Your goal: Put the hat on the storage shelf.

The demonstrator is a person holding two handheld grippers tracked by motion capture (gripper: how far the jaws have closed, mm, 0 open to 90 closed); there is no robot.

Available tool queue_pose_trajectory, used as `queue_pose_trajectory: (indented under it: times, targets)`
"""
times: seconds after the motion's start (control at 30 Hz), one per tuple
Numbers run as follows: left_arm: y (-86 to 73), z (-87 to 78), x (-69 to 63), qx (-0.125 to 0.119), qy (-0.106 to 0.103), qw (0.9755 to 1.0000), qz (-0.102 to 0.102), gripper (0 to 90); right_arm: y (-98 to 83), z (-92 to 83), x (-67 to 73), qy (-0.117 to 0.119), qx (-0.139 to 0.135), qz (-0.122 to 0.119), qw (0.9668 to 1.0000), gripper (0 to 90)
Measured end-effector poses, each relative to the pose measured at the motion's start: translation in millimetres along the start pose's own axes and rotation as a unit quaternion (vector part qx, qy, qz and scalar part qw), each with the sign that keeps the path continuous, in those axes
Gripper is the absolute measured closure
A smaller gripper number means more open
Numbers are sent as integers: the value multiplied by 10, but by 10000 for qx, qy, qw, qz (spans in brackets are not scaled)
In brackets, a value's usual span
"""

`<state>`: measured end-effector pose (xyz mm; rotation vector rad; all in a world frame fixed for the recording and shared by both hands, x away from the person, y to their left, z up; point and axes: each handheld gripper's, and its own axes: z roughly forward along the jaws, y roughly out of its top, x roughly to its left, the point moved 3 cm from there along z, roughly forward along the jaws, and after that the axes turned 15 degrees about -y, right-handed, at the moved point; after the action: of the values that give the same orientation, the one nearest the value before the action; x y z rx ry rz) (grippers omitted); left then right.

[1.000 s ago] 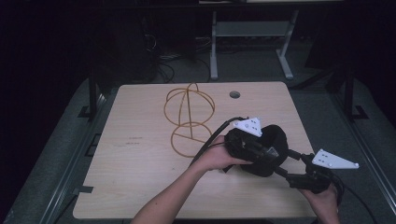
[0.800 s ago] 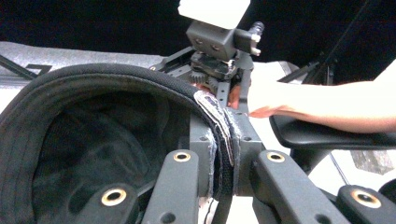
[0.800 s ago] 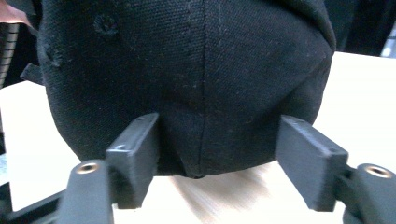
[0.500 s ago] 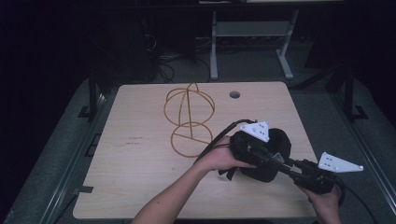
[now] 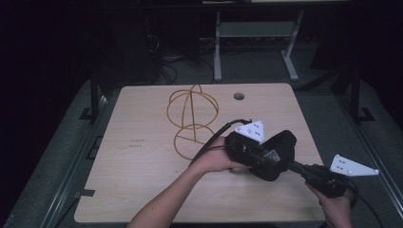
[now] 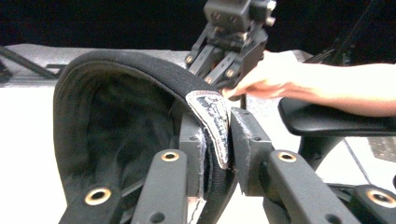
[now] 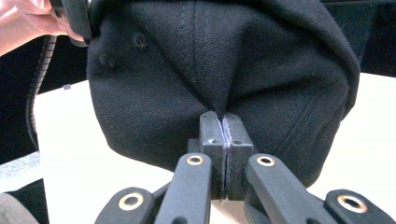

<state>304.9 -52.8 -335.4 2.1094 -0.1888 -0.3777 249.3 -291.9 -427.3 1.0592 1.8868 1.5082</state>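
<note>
Both tools, left tool (image 6: 215,154) and right tool (image 7: 226,154), pinch black cap (image 5: 280,149).

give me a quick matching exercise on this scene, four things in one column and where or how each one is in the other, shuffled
Things:
1. black cap
2. wire frame
3. round hole
4. left gripper

States:
A. in the tabletop near its far edge
B. held by both grippers
C. standing bare on the table
D. shut on the cap's inner band

Pairs: 1-B, 2-C, 3-A, 4-D
</note>
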Motion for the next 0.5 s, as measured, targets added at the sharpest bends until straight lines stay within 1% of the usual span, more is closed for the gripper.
queue_pose_trajectory:
  times: [0.03,0.1,0.13,0.17,0.2,0.23,0.27,0.3,0.33,0.37,0.4,0.43,0.47,0.5]
  targets:
    - [0,0,0,0,0,10000,0,704,0,0,0,0,0,0,10000,894]
    - [-39,-54,-13,21,194,9998,-37,662,59,-25,7,-73,4,-108,9999,894]
    - [-39,-54,-13,21,194,9998,-37,619,77,-35,10,-98,10,-130,9999,895]
    - [-50,-73,-18,31,300,9995,-42,619,77,-35,10,-98,10,-130,9999,895]
    - [-71,-121,-35,7,333,9994,-60,576,106,-53,3,-131,28,-134,9998,894]
    - [-81,-136,-47,27,402,9992,-46,573,118,-59,-5,-145,32,-143,9998,894]
    - [-81,-136,-47,27,402,9992,-46,553,118,-59,-5,-145,32,-143,9998,894]
    - [-106,-166,-70,96,535,9985,-23,534,136,-66,-15,-181,42,-159,9997,894]
    - [-106,-166,-70,96,535,9985,-23,523,143,-72,-21,-200,49,-170,9996,894]
    - [-121,-186,-78,93,590,9982,-22,506,153,-79,-27,-210,49,-170,9996,894]
    - [-156,-235,-92,93,702,9975,-40,493,165,-85,-29,-207,43,-160,9996,894]
    - [-156,-235,-92,93,702,9975,-40,485,165,-85,-29,-207,43,-160,9996,894]
    - [-200,-297,-102,60,796,9968,-54,480,196,-105,-35,-241,47,-200,9995,894]
    - [-225,-321,-111,54,842,9964,-65,474,214,-115,-39,-239,46,-216,9995,894]
